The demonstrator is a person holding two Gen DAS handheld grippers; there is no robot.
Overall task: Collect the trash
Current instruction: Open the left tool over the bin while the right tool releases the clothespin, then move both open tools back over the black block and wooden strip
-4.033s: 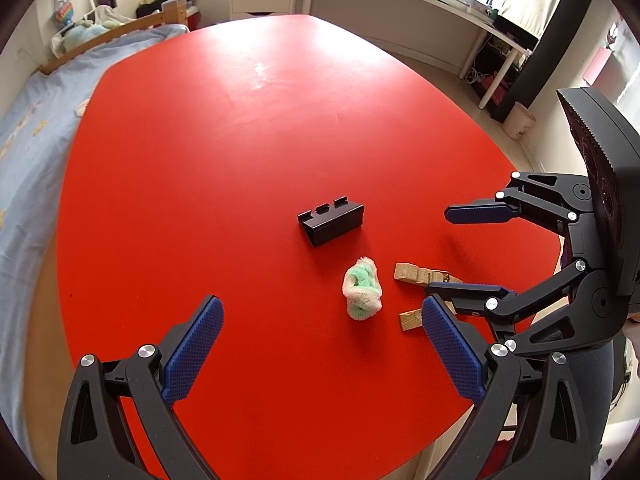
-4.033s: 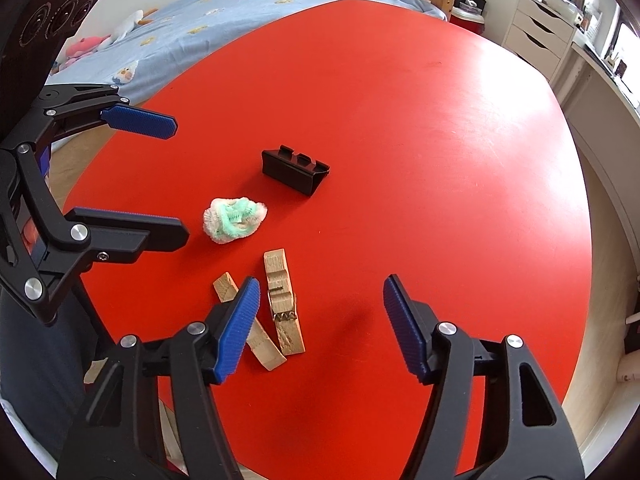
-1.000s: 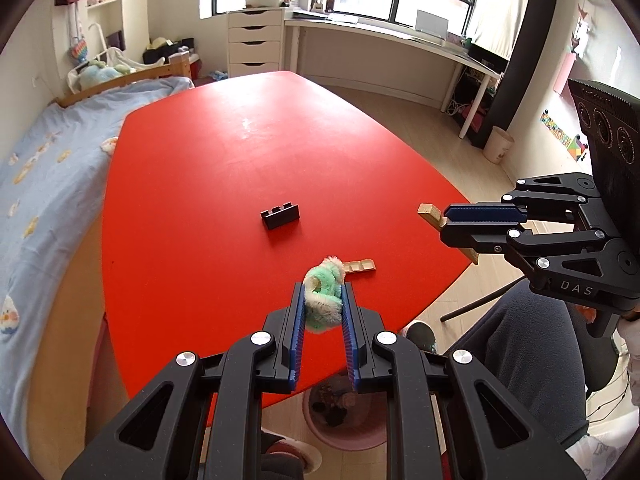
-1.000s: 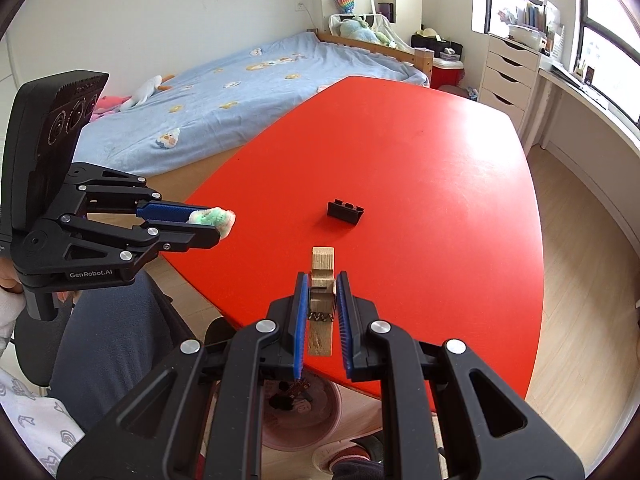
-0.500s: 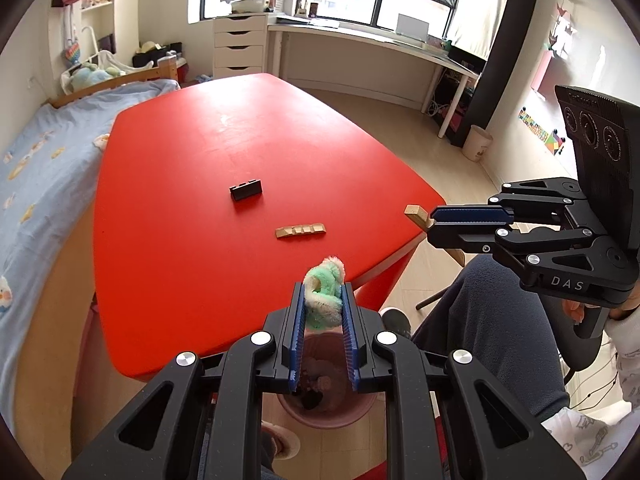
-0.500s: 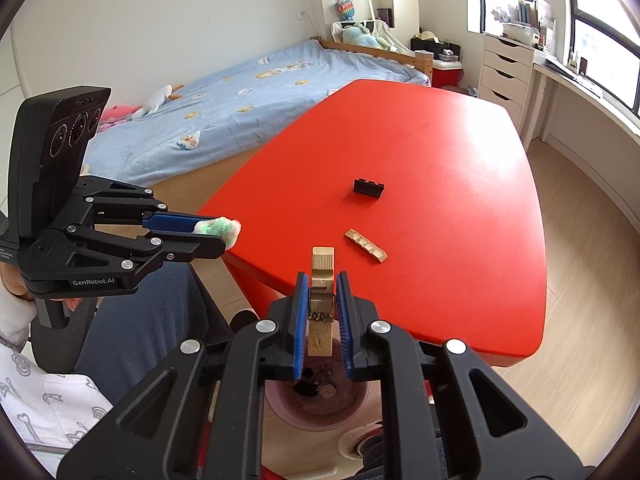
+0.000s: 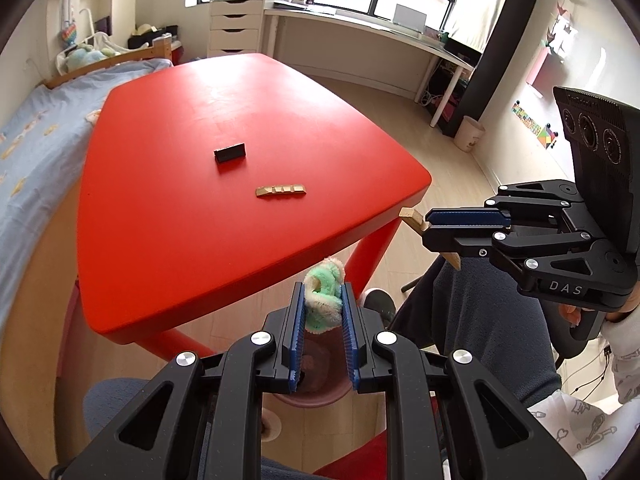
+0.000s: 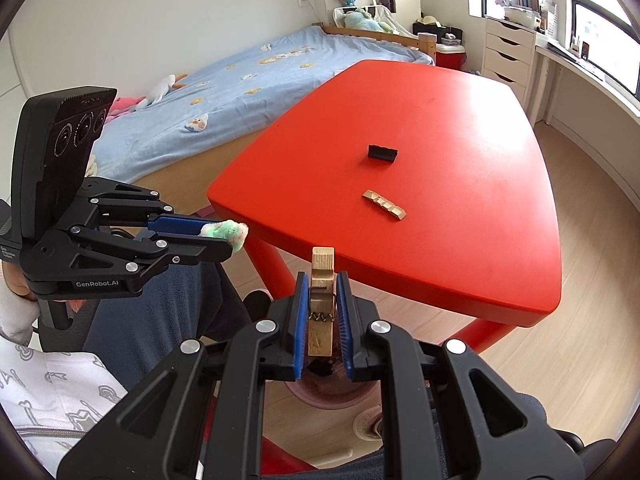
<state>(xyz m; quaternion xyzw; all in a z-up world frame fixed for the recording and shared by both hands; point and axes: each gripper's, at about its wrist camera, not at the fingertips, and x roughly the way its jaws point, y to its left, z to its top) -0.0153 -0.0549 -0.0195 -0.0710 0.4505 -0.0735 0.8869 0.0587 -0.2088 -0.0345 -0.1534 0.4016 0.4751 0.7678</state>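
My left gripper (image 7: 323, 300) is shut on a fluffy green and white wad (image 7: 322, 304), held off the near edge of the red table (image 7: 168, 184) and above a pink bin (image 7: 310, 384) on the floor. My right gripper (image 8: 322, 292) is shut on a wooden clothespin half with a metal spring (image 8: 321, 300), over the same pink bin (image 8: 332, 390). Each gripper shows in the other's view: the right gripper (image 7: 430, 222) with wood sticking out, the left gripper (image 8: 224, 236) with the wad (image 8: 225, 233). A second wooden clothespin piece (image 7: 281, 191) (image 8: 384, 204) and a black block (image 7: 229, 153) (image 8: 383, 153) lie on the table.
A seated person's dark trouser legs (image 7: 480, 312) are close under both grippers. A blue-sheeted bed (image 8: 224, 92) runs along the table's far side. White drawers (image 7: 236, 26) and a long desk (image 7: 360, 32) stand by the windows. A small white bin (image 7: 469, 133) sits on the wooden floor.
Both grippers have drawn back from the table with their loads still held. The table edge now lies ahead of them and the pink bin sits under the fingers.
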